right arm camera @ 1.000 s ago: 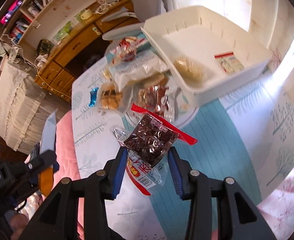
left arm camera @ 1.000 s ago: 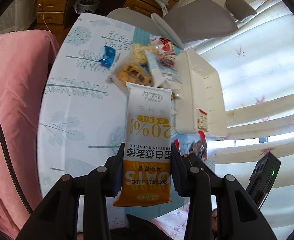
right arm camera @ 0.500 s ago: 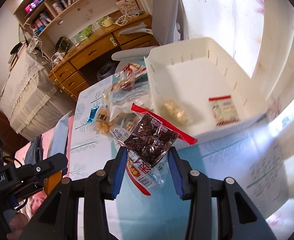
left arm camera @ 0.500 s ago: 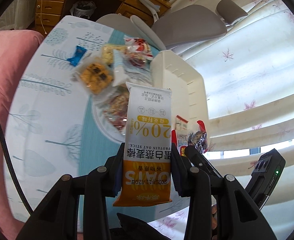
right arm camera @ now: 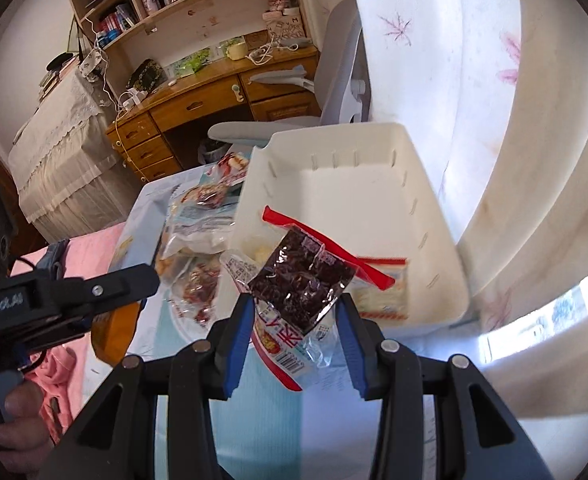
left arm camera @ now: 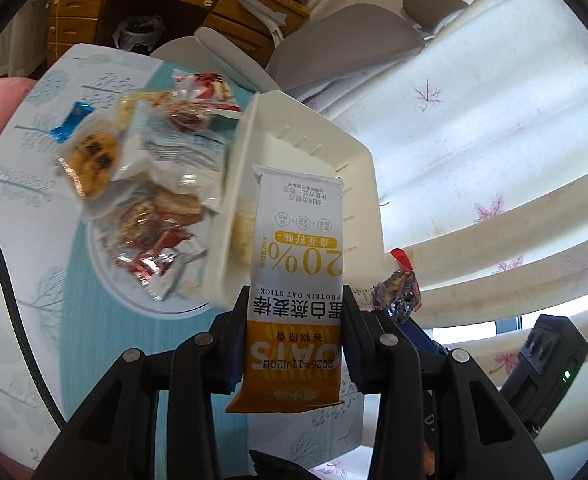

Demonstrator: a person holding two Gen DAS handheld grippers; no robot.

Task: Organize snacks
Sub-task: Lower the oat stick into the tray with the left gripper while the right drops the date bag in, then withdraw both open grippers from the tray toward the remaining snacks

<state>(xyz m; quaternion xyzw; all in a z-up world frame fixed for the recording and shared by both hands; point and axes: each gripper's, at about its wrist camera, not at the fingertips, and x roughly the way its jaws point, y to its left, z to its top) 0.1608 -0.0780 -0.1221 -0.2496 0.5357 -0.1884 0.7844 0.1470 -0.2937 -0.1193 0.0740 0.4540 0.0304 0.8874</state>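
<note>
left gripper (left arm camera: 294,340): pads clamped on the lower half of an oat bar (left arm camera: 296,280), held in the air just in front of the white bin (left arm camera: 358,160).
oat bar axis: long axis runs from 6 to 12 o'clock in the left wrist view, orange end at 6, white end at 12, print upside down.
right gripper (right arm camera: 294,344): pads pressed on a dark snack pouch (right arm camera: 300,280), held over the near end of the bin (right arm camera: 434,208).
pouch axis: tilted, red strip running from 10 toward 4 o'clock.
loose snacks (left arm camera: 145,184): heaped on a plate (left arm camera: 109,280) at 9 o'clock of the bin, on the table (left arm camera: 21,240).
hard to make out: the heap is blurred; two packets in the bin are half hidden behind the pouch.
cut off: a hand (right arm camera: 17,432) on the left gripper's handle, at the frame edge.
</note>
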